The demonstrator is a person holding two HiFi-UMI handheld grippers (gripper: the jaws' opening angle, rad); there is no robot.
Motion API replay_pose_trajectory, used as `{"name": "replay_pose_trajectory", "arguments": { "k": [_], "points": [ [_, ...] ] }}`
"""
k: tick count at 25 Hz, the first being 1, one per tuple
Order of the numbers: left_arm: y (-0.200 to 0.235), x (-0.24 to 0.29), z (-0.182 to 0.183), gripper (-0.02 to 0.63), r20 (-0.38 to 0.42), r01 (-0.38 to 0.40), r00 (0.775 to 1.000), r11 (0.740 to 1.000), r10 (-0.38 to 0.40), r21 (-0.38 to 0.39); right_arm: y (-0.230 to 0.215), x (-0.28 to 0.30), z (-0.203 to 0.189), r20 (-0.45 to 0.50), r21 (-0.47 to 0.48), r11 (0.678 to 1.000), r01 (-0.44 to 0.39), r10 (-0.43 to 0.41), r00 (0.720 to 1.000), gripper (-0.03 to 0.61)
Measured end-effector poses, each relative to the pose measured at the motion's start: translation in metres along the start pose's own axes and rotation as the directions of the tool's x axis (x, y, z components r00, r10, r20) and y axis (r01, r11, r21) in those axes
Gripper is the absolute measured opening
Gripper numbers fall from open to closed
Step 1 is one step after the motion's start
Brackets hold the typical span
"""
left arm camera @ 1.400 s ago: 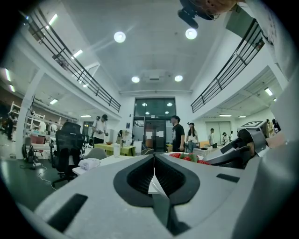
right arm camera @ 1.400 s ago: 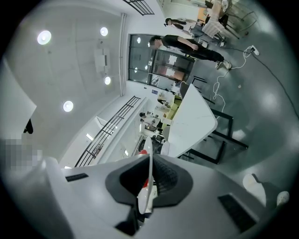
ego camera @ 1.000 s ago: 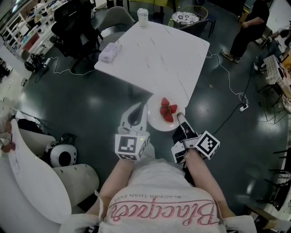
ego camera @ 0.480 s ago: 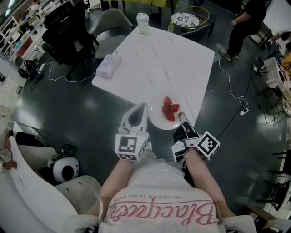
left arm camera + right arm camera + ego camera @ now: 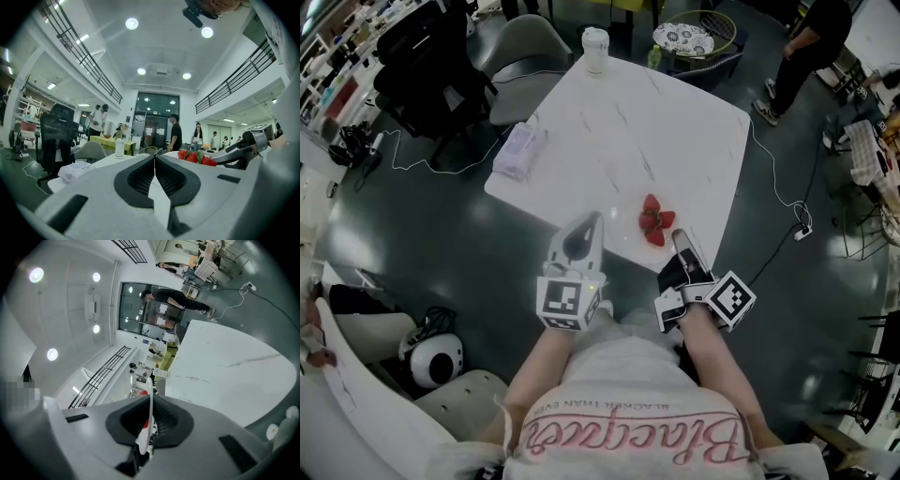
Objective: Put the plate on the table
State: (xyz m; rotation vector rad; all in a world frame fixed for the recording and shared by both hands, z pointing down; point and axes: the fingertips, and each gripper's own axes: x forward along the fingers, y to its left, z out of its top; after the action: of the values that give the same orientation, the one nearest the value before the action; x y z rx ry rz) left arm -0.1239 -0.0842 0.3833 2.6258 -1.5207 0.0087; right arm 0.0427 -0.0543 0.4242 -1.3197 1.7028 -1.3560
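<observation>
A white plate [image 5: 624, 246] with red strawberries [image 5: 654, 223] hangs level over the near corner of the white marble table [image 5: 619, 122]. My left gripper [image 5: 592, 219] is shut on the plate's left rim. My right gripper [image 5: 680, 238] is shut on its right rim. In the left gripper view the rim [image 5: 157, 197] runs as a thin white edge between the shut jaws, with the strawberries [image 5: 194, 157] beyond. In the right gripper view the plate [image 5: 149, 401] shows edge-on between the jaws, and the table top [image 5: 225, 366] spreads out to the right.
On the table stand a pale cup [image 5: 594, 42] at the far corner and a lavender cloth bundle [image 5: 518, 150] at the left edge. A black office chair [image 5: 422, 66] and a grey chair [image 5: 520, 47] flank it. A person [image 5: 816, 37] stands far right, near a floor cable [image 5: 778, 197].
Both grippers have carried the plate forward, from just short of the table's near corner to over it. Their grip on the rim is unchanged.
</observation>
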Motion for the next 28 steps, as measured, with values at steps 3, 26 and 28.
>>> {"name": "replay_pose_trajectory", "arguments": {
  "k": [3,26,28],
  "points": [
    [0.004,0.018,-0.005,0.006,-0.009,0.0,1.0,1.0,0.0,-0.008,-0.001,0.015,0.014,0.008,0.003,1.0,-0.007,0.007,1.0,0.012],
    [0.014,0.185,-0.02,0.006,-0.057,-0.101,0.993,0.993,0.104,0.053,-0.055,0.149,0.125,-0.166,0.005,1.0,-0.001,0.002,0.986,0.012],
    [0.019,0.196,-0.029,0.006,-0.07,-0.102,0.992,0.993,0.106,0.061,-0.068,0.161,0.13,-0.171,-0.013,1.0,0.027,-0.029,0.985,0.012]
  ]
}}
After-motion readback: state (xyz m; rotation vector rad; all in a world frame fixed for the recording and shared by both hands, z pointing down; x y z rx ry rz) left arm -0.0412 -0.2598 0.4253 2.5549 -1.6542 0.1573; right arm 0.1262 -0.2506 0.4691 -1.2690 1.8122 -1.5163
